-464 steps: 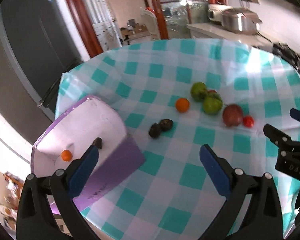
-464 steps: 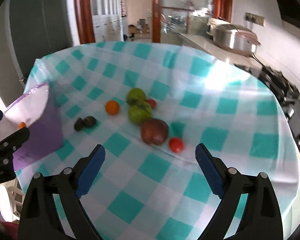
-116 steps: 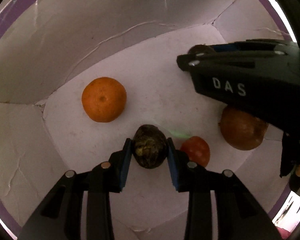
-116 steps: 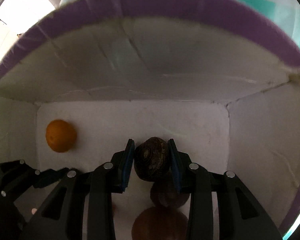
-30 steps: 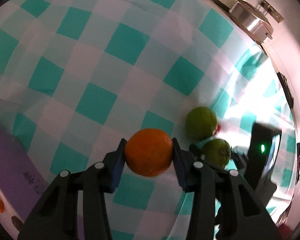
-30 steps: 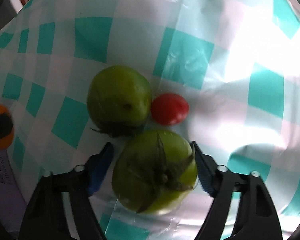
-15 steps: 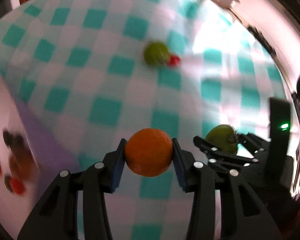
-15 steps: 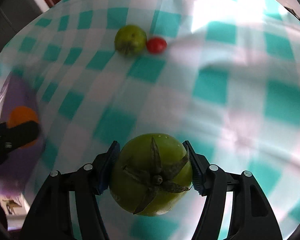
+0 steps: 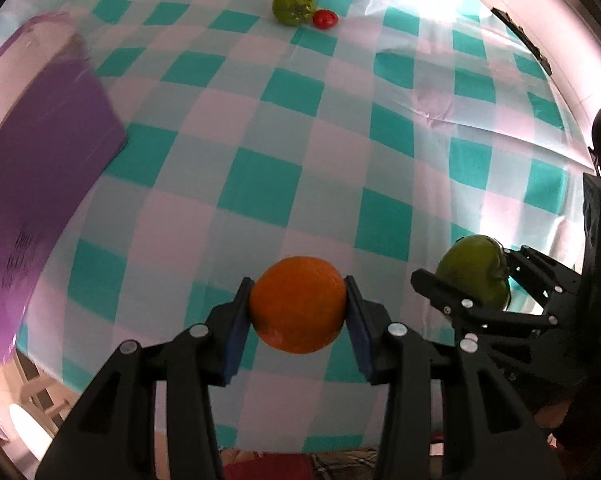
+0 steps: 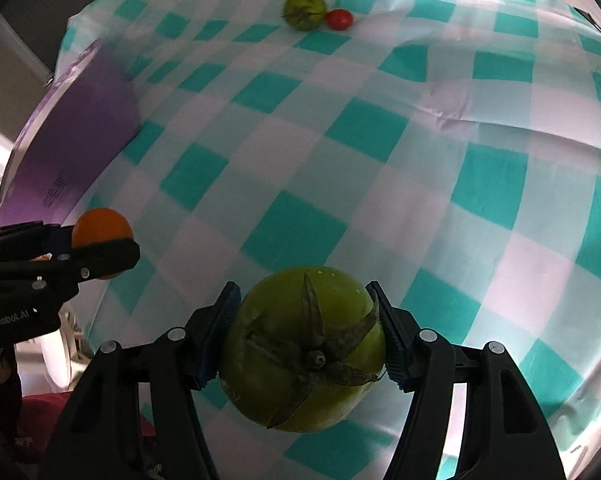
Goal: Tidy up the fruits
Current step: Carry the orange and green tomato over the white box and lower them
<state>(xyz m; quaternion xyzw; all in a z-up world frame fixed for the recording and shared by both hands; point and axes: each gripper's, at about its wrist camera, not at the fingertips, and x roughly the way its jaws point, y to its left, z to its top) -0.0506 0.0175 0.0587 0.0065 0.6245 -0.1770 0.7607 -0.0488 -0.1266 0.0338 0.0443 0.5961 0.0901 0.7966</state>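
The left tongs (image 9: 298,310) are clenched on an orange (image 9: 298,305), both blue pads (image 9: 236,322) pressed against its sides, and it hangs above the tabletop (image 9: 340,132) with its teal-and-white checked cloth. The right tongs (image 10: 306,338) are grasping a green tomato (image 10: 302,350), stem end and dried calyx turned toward the camera; the fruit fills the gap between the pads and its underside is hidden. In the left wrist view the right tongs sit at the lower right edge, where their black linkage covers part of that green tomato. In the right wrist view the left tongs enter from the left edge and one finger covers the lower half of the orange.

A purple box (image 9: 40,152) stands at the left of the tabletop. Only its outer wall and a strip of pale rim show, blurred, so its contents cannot be seen. Some dark print on the wall is too smeared to read.

At the far side of the cloth a second green tomato (image 10: 303,5) and a small red tomato (image 10: 339,19) lie just beside each other, apparently touching. The lower frame corners are dim clutter, hard to make out.
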